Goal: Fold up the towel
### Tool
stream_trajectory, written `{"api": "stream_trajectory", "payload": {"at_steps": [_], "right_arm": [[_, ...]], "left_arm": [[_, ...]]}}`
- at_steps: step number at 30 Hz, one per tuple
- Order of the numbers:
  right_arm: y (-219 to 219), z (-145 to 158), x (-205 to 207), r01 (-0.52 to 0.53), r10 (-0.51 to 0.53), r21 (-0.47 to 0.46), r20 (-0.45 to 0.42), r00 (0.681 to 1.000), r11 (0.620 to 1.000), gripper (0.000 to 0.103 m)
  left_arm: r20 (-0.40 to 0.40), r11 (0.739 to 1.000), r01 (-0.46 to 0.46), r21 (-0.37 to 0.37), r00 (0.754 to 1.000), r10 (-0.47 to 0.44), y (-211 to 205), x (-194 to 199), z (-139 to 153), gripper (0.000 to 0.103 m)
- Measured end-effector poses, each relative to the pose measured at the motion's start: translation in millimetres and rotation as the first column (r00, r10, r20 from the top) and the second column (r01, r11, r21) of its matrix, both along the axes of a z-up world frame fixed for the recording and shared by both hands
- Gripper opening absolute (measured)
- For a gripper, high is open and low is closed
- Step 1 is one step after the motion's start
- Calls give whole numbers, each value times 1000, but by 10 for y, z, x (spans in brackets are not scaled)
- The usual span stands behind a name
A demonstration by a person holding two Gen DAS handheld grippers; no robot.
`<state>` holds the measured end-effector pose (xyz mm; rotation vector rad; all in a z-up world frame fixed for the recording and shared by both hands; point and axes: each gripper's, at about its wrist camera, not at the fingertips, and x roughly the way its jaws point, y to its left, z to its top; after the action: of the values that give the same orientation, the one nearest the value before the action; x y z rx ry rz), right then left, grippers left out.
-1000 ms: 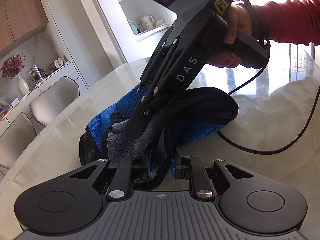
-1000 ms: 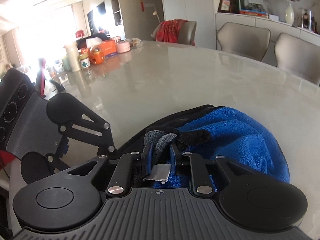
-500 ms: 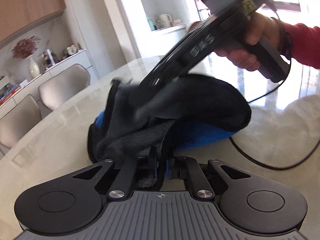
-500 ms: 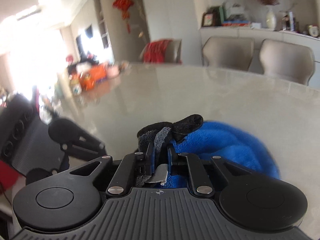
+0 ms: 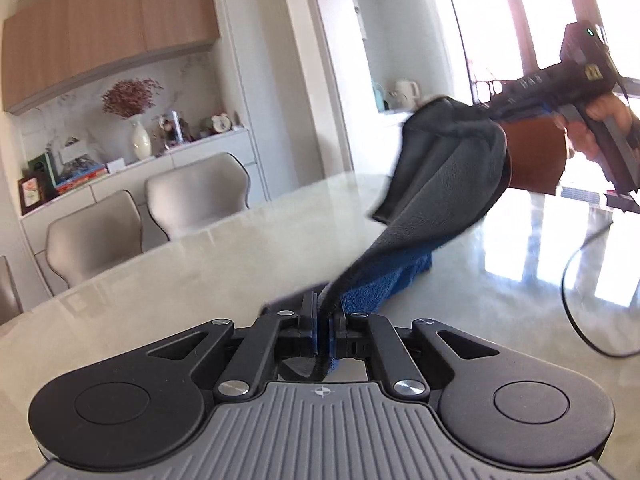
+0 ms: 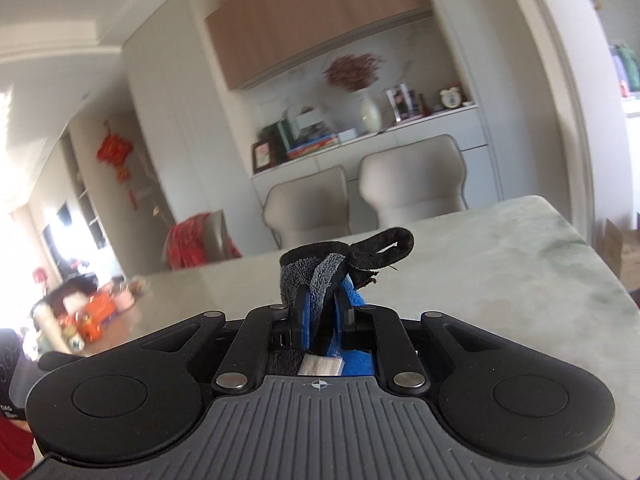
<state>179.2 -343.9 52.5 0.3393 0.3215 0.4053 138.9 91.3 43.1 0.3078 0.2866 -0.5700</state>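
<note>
Left wrist: fingers [image 5: 323, 316] (closed) on towel [image 5: 440, 184]

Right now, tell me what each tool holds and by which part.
Both are shut on the towel: the left tool pinches its black-trimmed edge, the right tool a corner by the hanging loop.

— Surface? 
— A pale, glossy marble table [image 5: 168, 280] filled the frame's middle. 
— Anything resting on it? 
— A black cable [image 5: 570, 308] at right; blurred containers [image 6: 96, 312] at far left.
</note>
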Motion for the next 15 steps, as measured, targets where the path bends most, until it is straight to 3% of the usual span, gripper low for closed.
{"api": "stream_trajectory", "payload": {"at_steps": [5, 8, 15], "right_arm": [[-106, 247, -158, 29, -32, 38, 95, 995, 999, 11], [-123, 314, -162, 26, -29, 28, 108, 994, 999, 11], [-201, 120, -258, 62, -62, 8, 66, 996, 998, 11]], "left_arm": [[38, 999, -34, -34, 999, 36, 0, -4, 342, 4], [47, 998, -36, -46, 998, 38, -27, 10, 495, 4], [31, 999, -42, -9, 999, 42, -108, -31, 406, 4]]}}
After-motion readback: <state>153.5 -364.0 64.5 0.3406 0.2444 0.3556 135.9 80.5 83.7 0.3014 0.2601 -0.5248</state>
